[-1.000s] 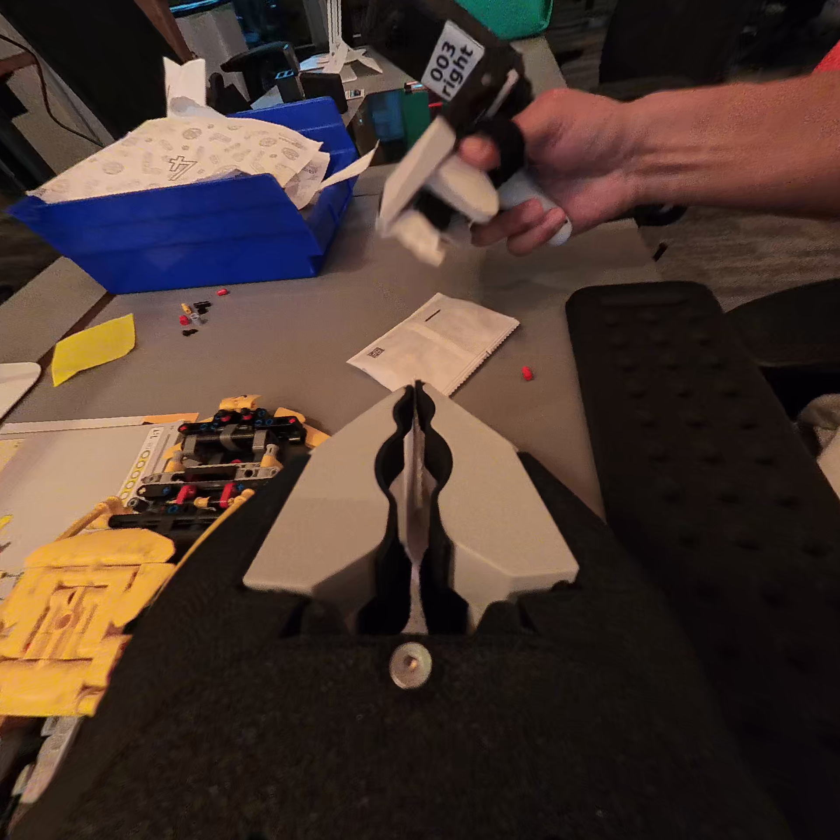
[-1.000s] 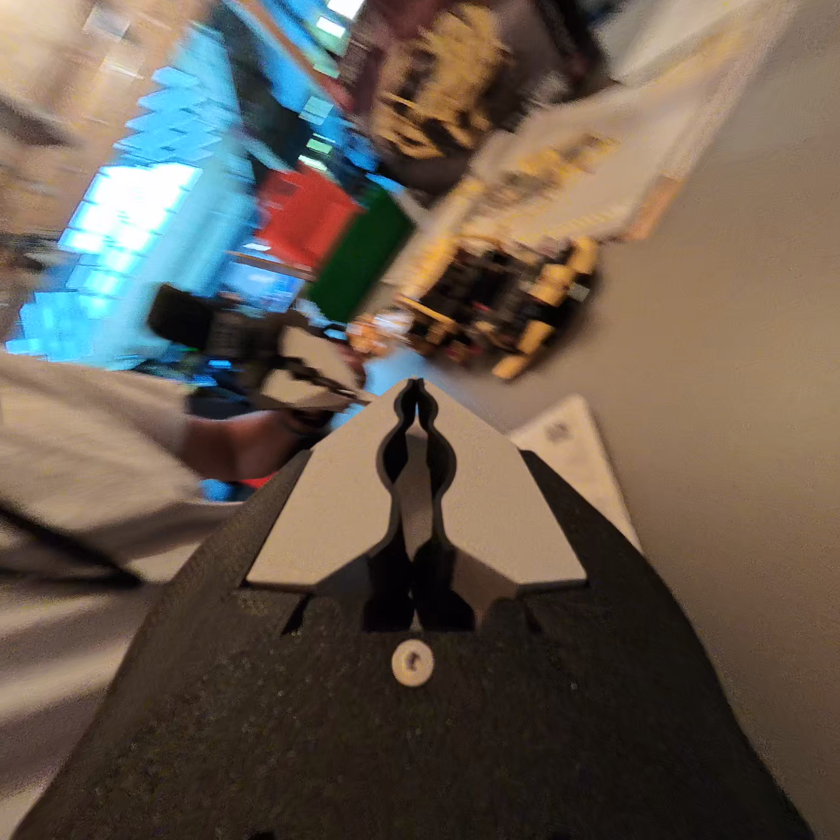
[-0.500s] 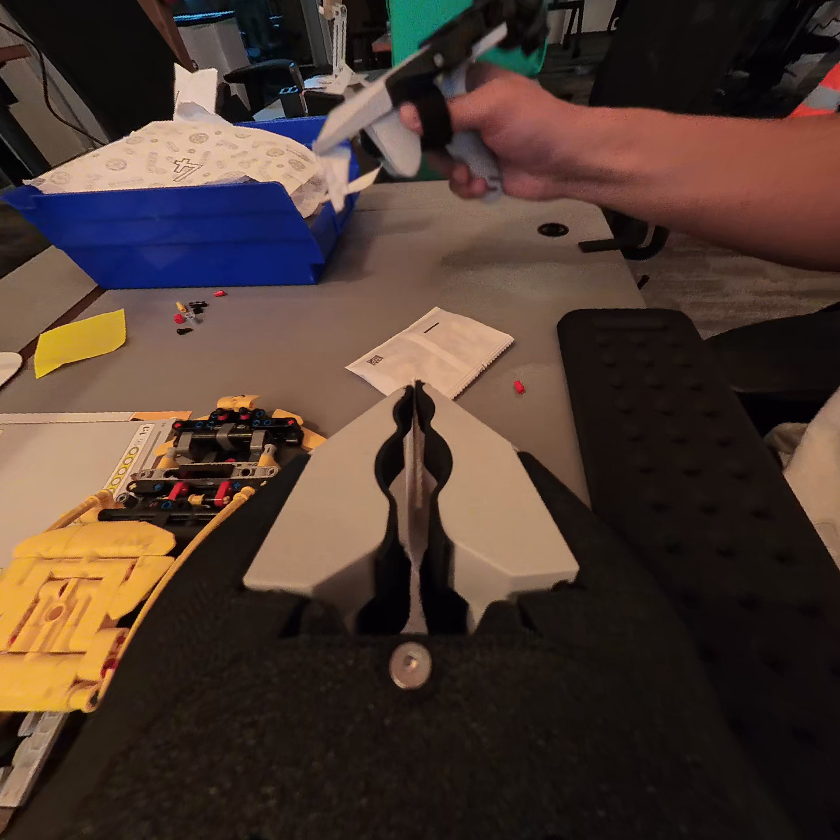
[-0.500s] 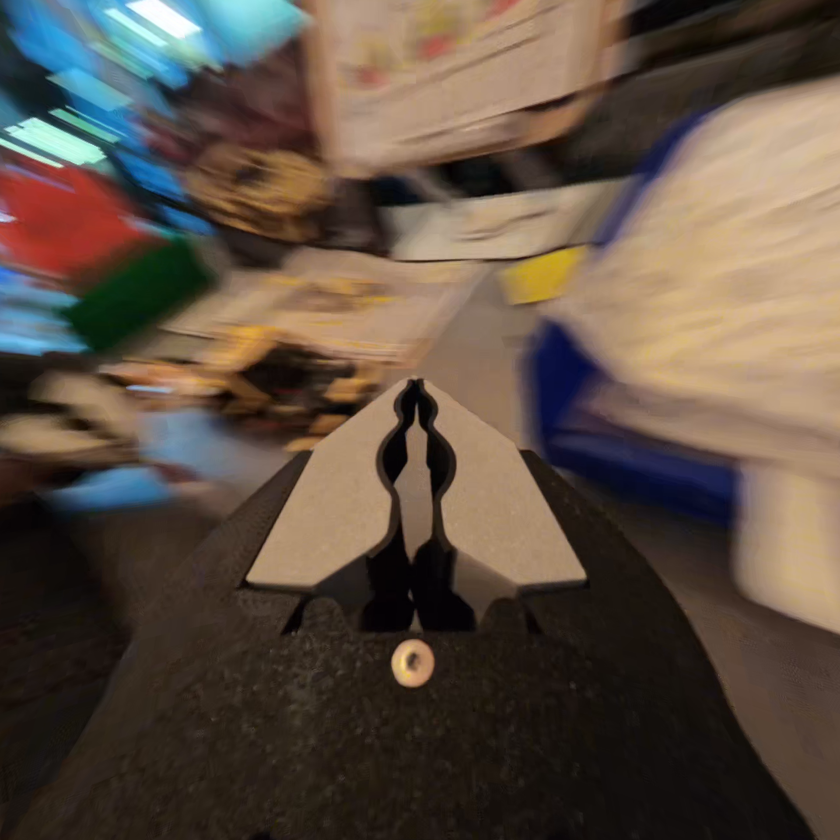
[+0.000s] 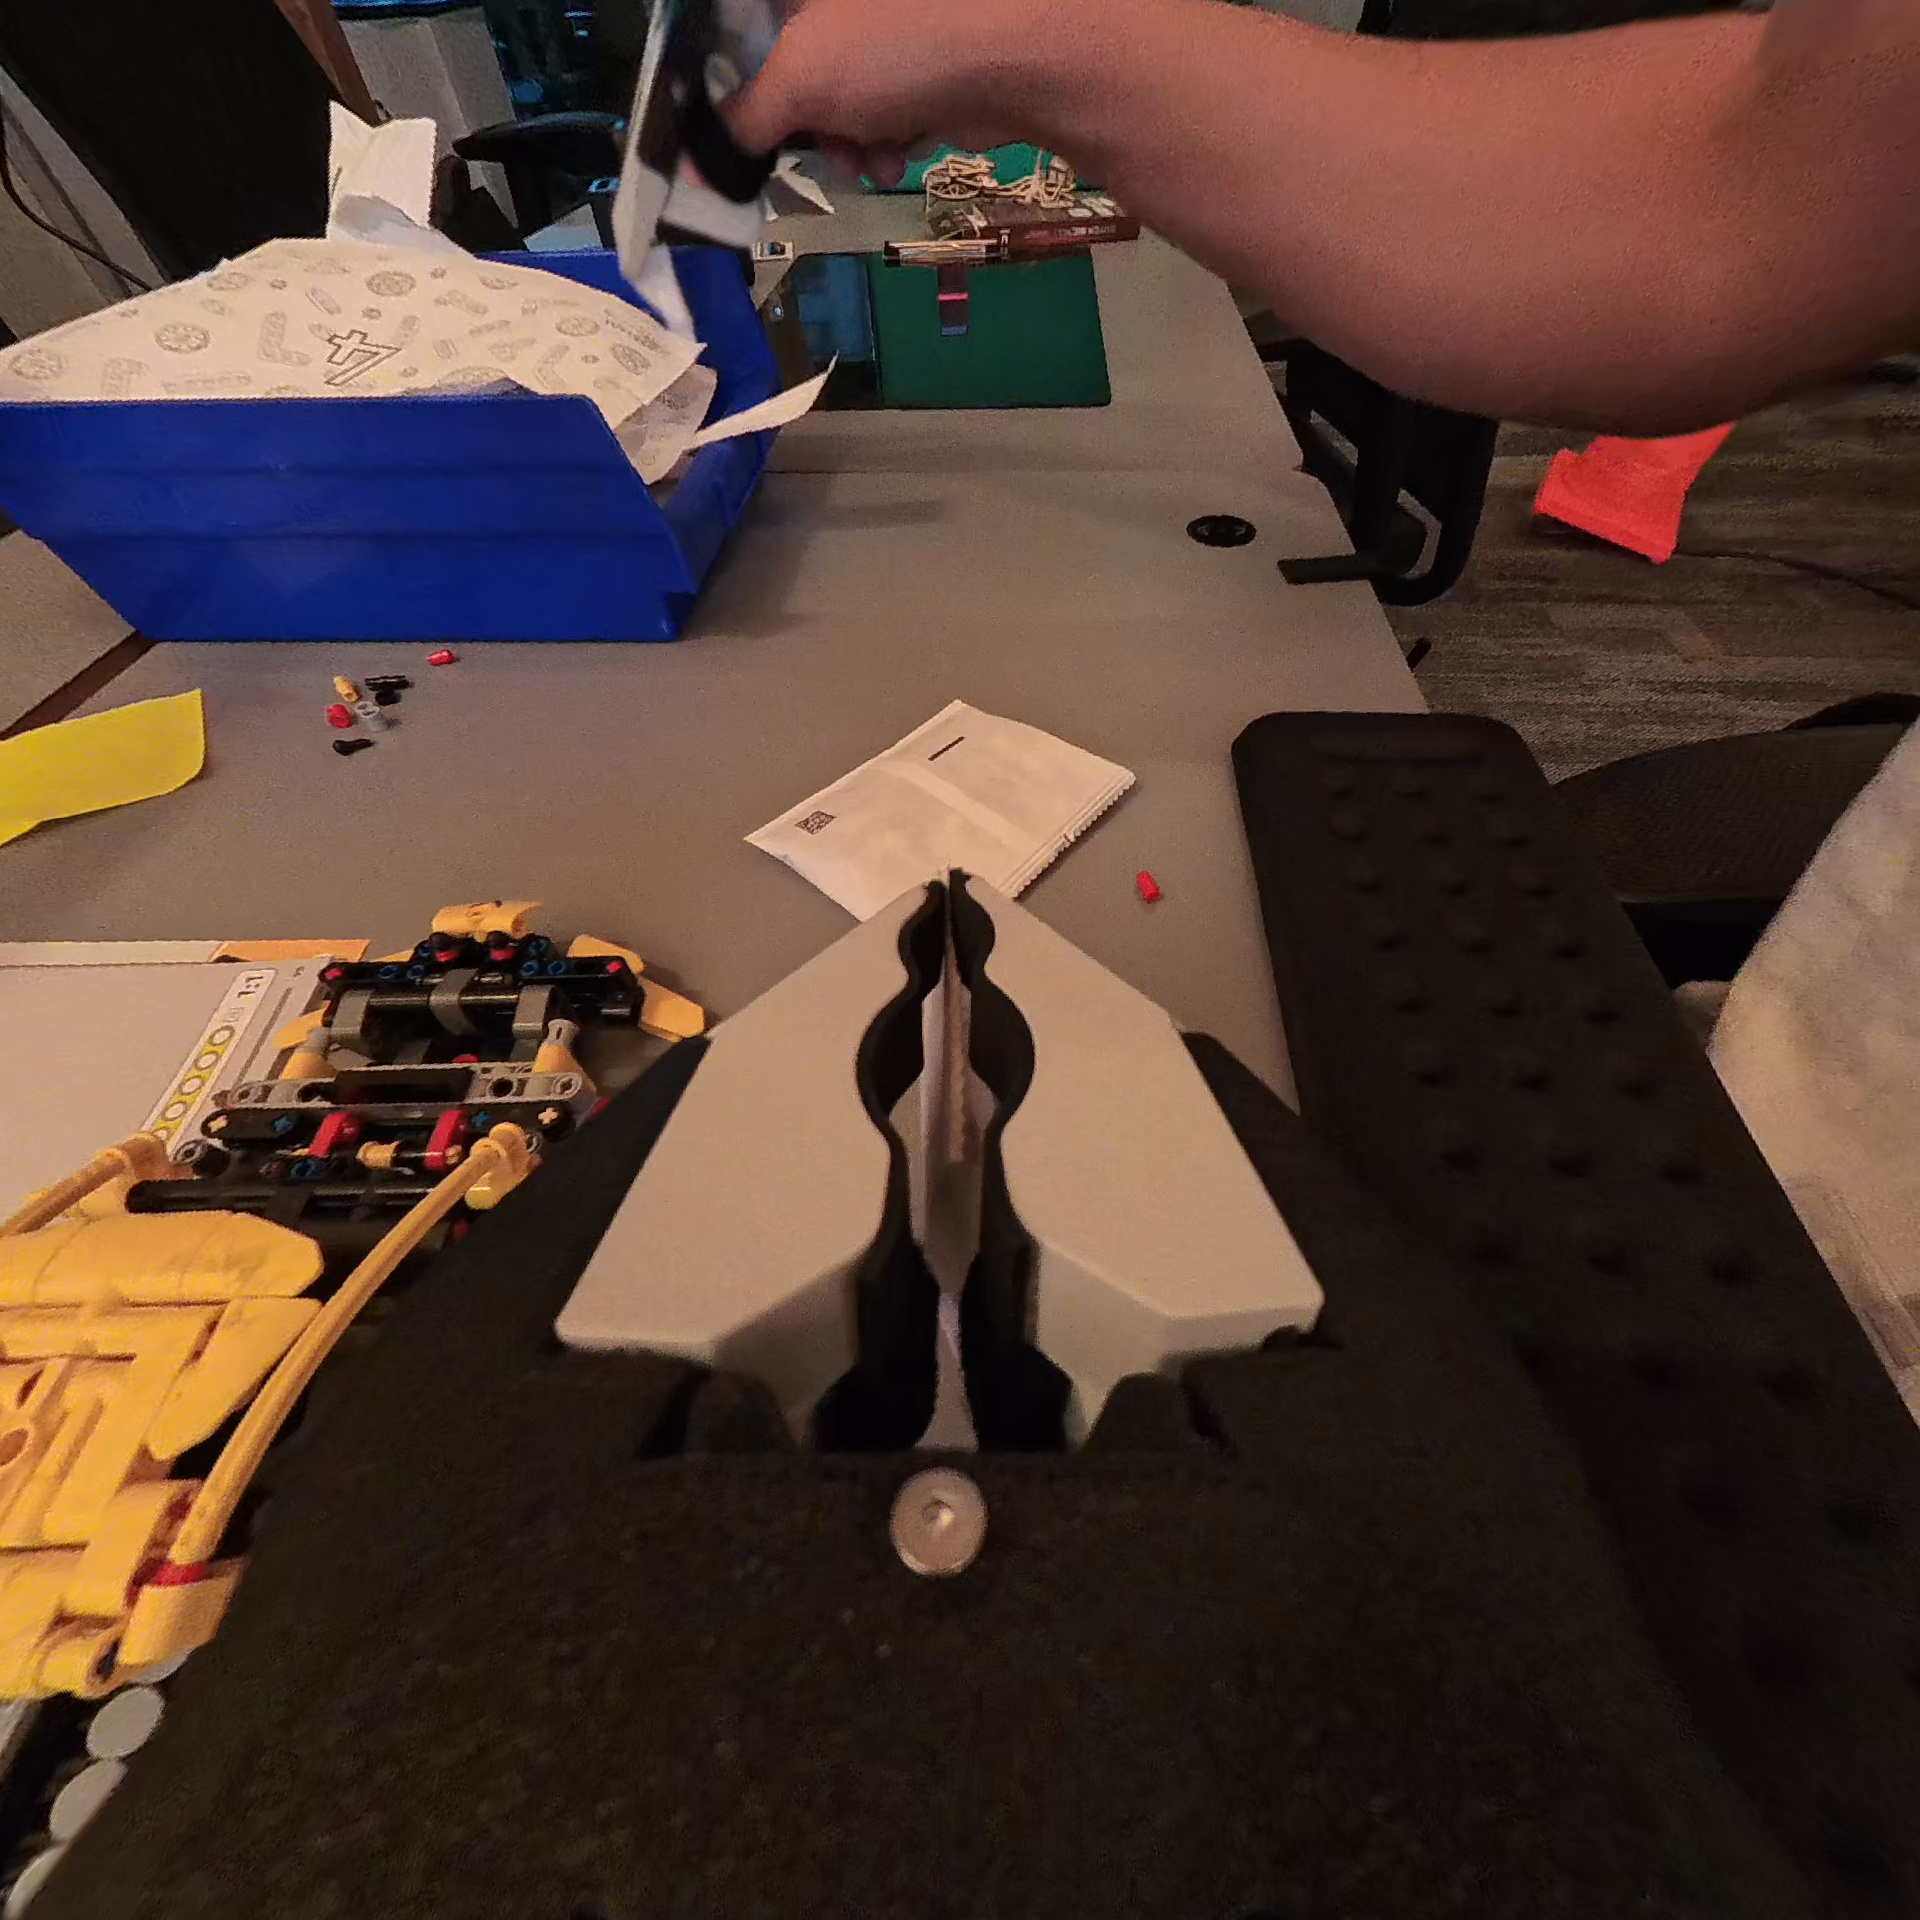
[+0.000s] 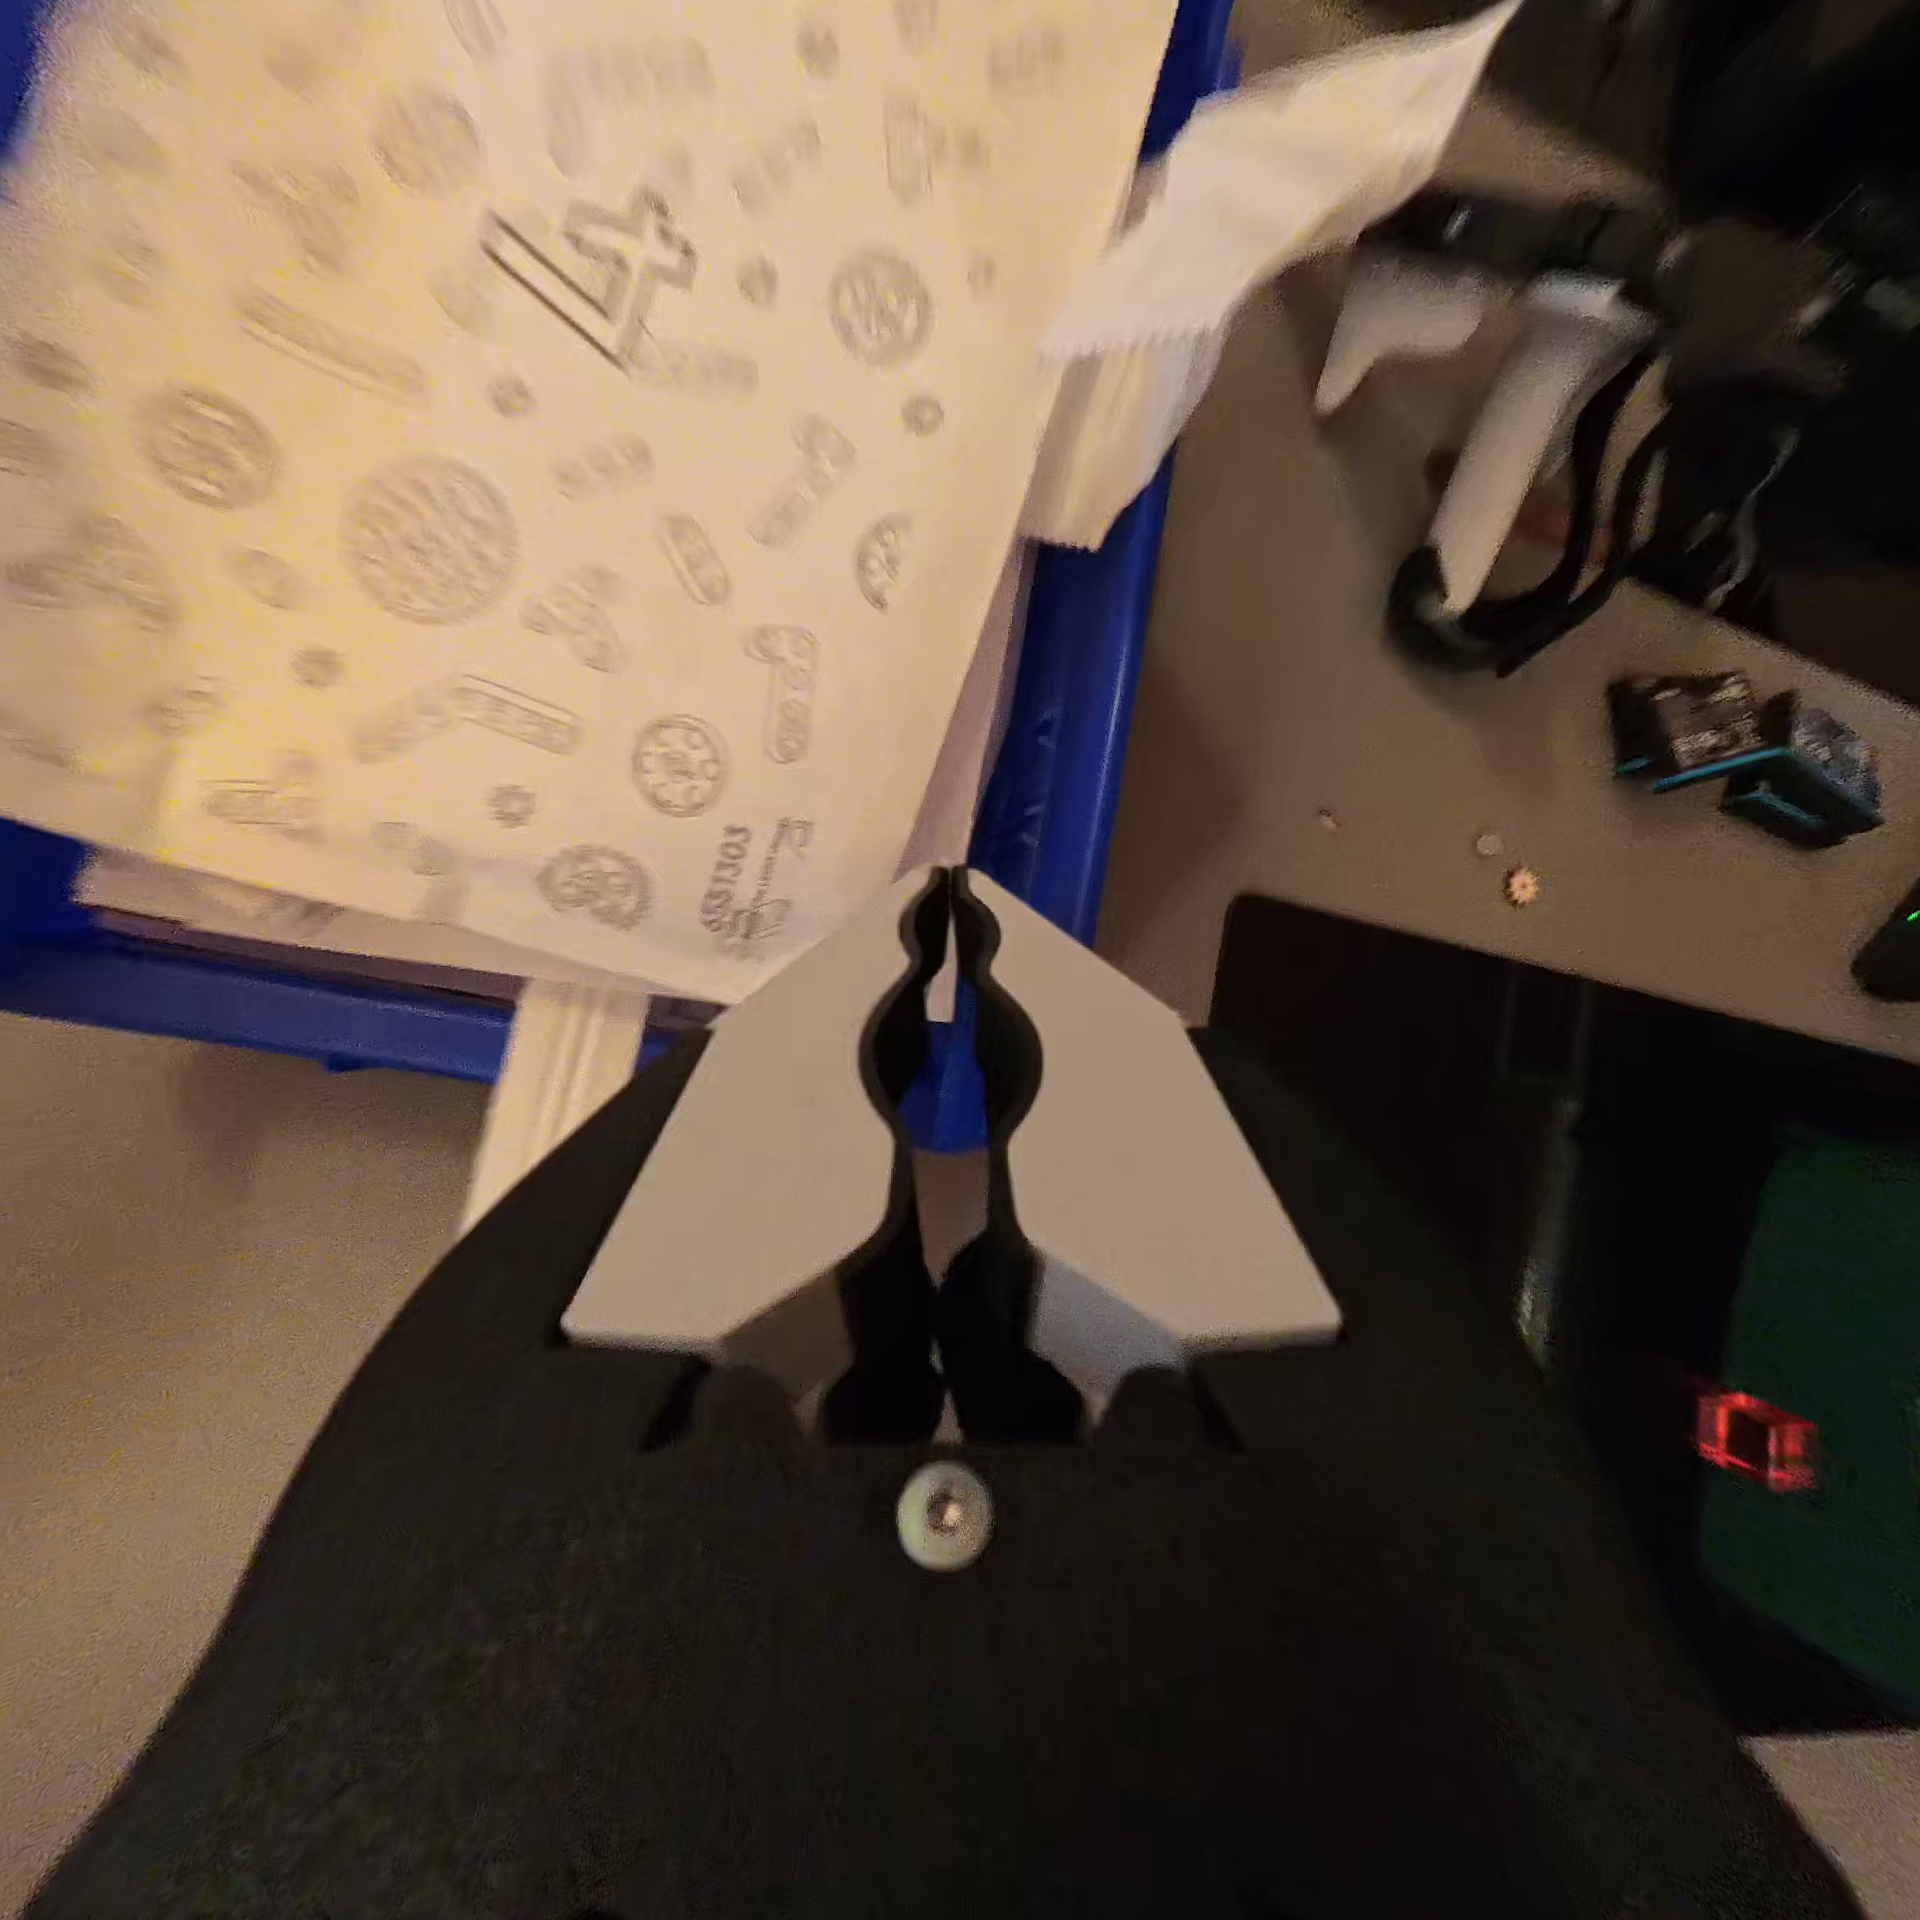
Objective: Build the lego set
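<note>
Right wrist view is motion-blurred: right gripper (image 6: 951,894), tips together and empty, hovers over the blue bin's (image 6: 1049,727) printed paper bag (image 6: 499,447). Left gripper (image 5: 948,896), likewise pinched empty, hides part of the yellow lego model (image 5: 343,1122) near the tabletop's (image 5: 935,582) left edge.

On the desk (image 5: 987,582), the bin (image 5: 343,520) sits toward the far left corner with printed paper bags (image 5: 343,332) piled in it. Loose small pieces (image 5: 364,707) lie just before the bin. The half-built model (image 5: 416,1049) rests at the near left edge, partly on a booklet (image 5: 94,1049). A flat packet (image 5: 945,805) lies mid-desk, a single small piece (image 5: 1146,885) just to its right. Along the right edge runs a pad (image 5: 1455,987), possibly a chair arm.
</note>
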`<state>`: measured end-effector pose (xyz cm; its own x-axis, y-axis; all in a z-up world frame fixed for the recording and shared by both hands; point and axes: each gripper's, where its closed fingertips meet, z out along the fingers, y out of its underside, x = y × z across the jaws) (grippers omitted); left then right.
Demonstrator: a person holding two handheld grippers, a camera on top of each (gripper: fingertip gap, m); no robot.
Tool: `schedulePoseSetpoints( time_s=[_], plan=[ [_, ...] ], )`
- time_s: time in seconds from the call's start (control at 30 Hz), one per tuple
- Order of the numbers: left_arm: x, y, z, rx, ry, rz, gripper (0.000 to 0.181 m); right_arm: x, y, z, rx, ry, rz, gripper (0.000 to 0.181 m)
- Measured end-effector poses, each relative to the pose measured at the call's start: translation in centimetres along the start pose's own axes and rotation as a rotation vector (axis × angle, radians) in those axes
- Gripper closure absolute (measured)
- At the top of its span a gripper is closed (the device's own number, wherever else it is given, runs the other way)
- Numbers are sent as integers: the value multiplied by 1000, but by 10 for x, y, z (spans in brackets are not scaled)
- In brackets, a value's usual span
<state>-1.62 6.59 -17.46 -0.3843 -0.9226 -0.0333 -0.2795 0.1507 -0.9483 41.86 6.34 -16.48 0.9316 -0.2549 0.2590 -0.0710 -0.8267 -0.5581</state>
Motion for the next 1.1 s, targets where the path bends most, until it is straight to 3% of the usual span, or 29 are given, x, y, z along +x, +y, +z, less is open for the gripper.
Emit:
schedulePoseSetpoints(
  time_s=[0.1,0.17,0.27,0.37,0.43,0.53,0.6,0.7,0.83,0.93,1.03,1.1],
  plan=[
    [1,-5,0,30,21,-43,181,5,7,29,-122,7,-44,174],
    [0,-8,-1,53,36,-81,181,10,-5,22,-52,39,-70,166],
    [-3,-12,-3,85,48,-131,181,18,-24,-23,119,63,-4,143],
    [-6,-22,-7,141,66,-182,181,-1,-31,-80,310,10,57,131],
    [-7,-34,-10,196,84,-222,181,-51,-28,-113,436,-151,89,132],
    [-7,-54,-16,297,125,-304,181,-193,-10,-150,590,-665,115,126],
    [-7,-61,-17,331,142,-337,181,-284,17,-164,601,-981,146,124],
    [-7,-68,-14,353,156,-370,181,-364,43,-162,590,-1191,238,124],
    [-14,-84,-12,427,165,-453,181,-389,46,-161,541,-1269,345,135],
    [-21,-99,-9,499,172,-518,181,-404,44,-153,408,-1308,362,131],
    [-28,-110,-5,559,155,-571,181,-401,16,-171,559,-1443,531,137],
    [-31,-113,-3,582,125,-577,181,-391,4,-179,677,-1459,620,161]
  ],
)
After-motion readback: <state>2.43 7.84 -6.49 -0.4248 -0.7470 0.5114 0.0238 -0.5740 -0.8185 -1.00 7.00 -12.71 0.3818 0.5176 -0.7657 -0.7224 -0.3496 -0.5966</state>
